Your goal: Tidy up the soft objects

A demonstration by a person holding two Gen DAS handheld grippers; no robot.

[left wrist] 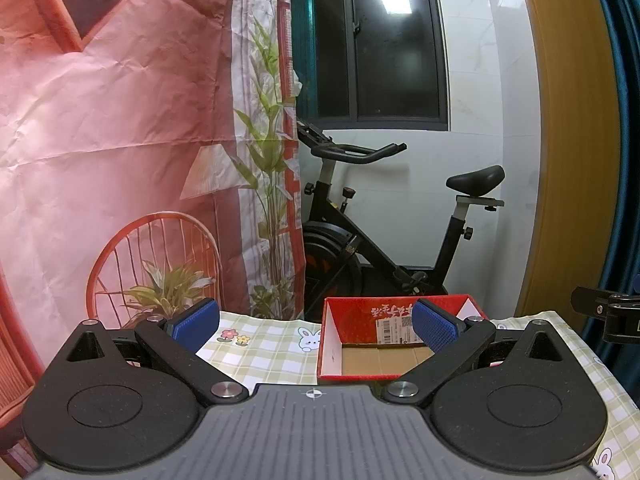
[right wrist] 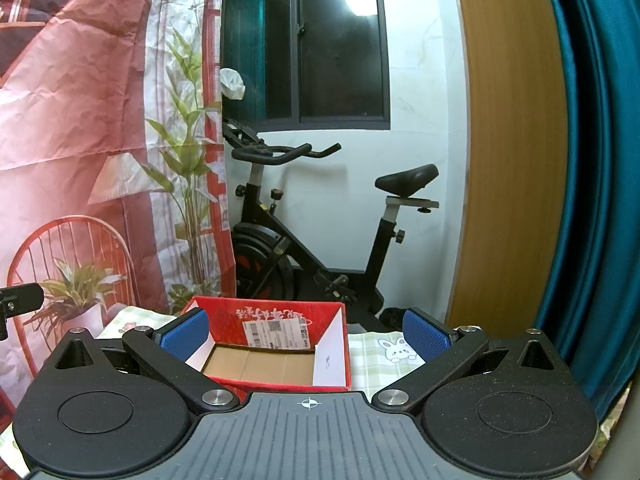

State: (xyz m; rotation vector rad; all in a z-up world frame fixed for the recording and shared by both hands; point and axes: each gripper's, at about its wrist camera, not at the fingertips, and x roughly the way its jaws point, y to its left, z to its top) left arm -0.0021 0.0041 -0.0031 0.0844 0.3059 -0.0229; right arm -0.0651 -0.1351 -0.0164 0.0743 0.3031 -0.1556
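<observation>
Left gripper (left wrist: 316,325): black linkage arms, blue ribbed pads (left wrist: 195,324) spread wide, nothing between them. Right gripper (right wrist: 306,333): same build, pads (right wrist: 425,337) likewise wide apart and holding nothing. Both hang above the near part of the table.

Table covered by a green-and-white checked cloth with rabbit and flower prints (left wrist: 264,354). On it sits a red cardboard box with white inner flaps and a brown corrugated floor (left wrist: 362,362), top open, shipping label on the inner far wall. In the left wrist view the box lies ahead and right of centre, its right part hidden behind the right pad; in the right wrist view the same box (right wrist: 276,364) lies ahead and left of centre. No soft object can be seen in the box or on the visible cloth.

Behind the table: a creased pink printed backdrop showing a chair and plants (left wrist: 120,128) at left, a black exercise bike (left wrist: 384,232) on the floor, and a dark window (left wrist: 392,40) in the white wall.
</observation>
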